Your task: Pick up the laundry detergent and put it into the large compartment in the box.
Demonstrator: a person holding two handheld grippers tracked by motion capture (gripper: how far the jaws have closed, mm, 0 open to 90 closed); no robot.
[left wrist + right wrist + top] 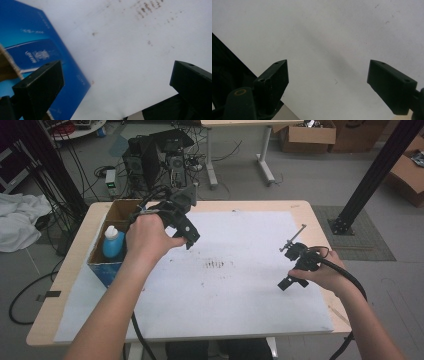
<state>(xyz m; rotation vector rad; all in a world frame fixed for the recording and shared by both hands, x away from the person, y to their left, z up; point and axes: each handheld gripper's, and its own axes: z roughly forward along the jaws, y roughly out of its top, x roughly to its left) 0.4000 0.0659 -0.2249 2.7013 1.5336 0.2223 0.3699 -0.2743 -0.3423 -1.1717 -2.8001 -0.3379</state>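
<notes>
White paper [240, 270] covers most of the wooden table [310, 206] in the high view, and it serves as your landmark. Off its left edge sits a blue cardboard box [107, 265], open at the top, with a blue bottle [113, 244] with a white cap standing upright inside it. Your left gripper [187, 232] hangs above the paper's left part, just beside the box, its black jaws pointing down toward the sheet with nothing between them. Your right gripper [286, 282] rests low over the paper's right part, well apart from the box and the bottle, jaws aimed toward the middle of the sheet and empty. A patch of small dark marks [218, 265] lies near the paper's centre, between your two hands.

From the left gripper view, your two black jaws stand wide apart at the bottom corners, and only bare paper [125, 62] shows between them. The blue side of the box [37, 50] runs along the paper's left edge, behind the left jaw, not touching it as far as you can tell. The dark marks [147, 7] sit at the top of the sheet.

From the right gripper view, your jaws are spread wide too, gripping nothing, with plain paper [324, 37] beneath and a soft shadow across it.
</notes>
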